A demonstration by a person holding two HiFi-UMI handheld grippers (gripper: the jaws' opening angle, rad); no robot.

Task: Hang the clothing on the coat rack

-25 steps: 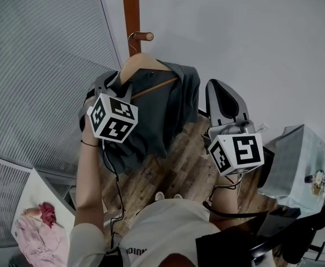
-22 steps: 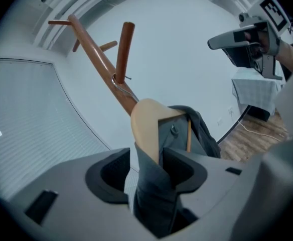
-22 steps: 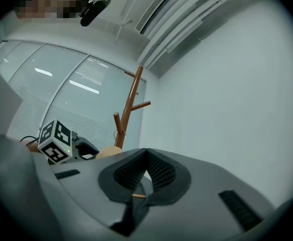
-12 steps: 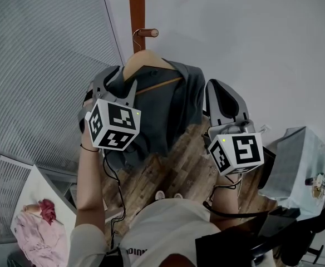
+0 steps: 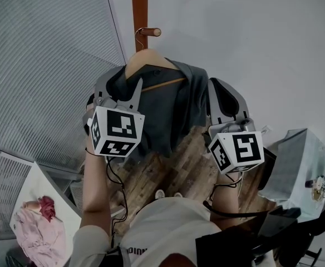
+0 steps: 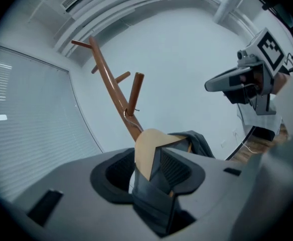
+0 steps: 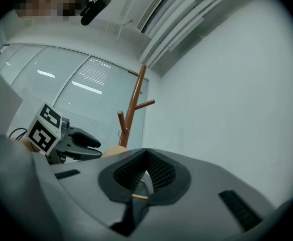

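**Head view: garment [image 5: 176, 110] hanging on the rack [image 5: 139, 10], left gripper [image 5: 121, 82] closing round one shoulder**

You are looking down on two places that are holding things. At lower left, pink clothes [image 5: 31, 230] are lying heaped on a white tray or tabletop [image 5: 40, 196]; you cannot tell which. At the right edge, a pale box [image 5: 293, 160] is carrying small items [image 5: 318, 182] on its top, too small to name. Neither gripper view is showing either of these.

The garment is draping over a wooden hanger [image 5: 147, 58], and the hanger's hook is sitting on a peg [image 5: 151, 32] of the rack. You are reaching your left gripper up at the shoulder on the blinds [image 5: 40, 65] side.

The left gripper view is giving you what the head view is hiding. The jaws are spread wide and closing, with the hanger's end and a fold of garment between them. The fold is touching one pad, and a pale sliver is showing beside the other. That view is also catching the rack's upper pegs.

Your right gripper [image 5: 214, 85] is hovering just beside the garment's other edge. The right gripper view is showing its jaws pressed together with nothing between them. It is also taking in a ceiling vent [image 7: 154, 9] that the head view is missing.
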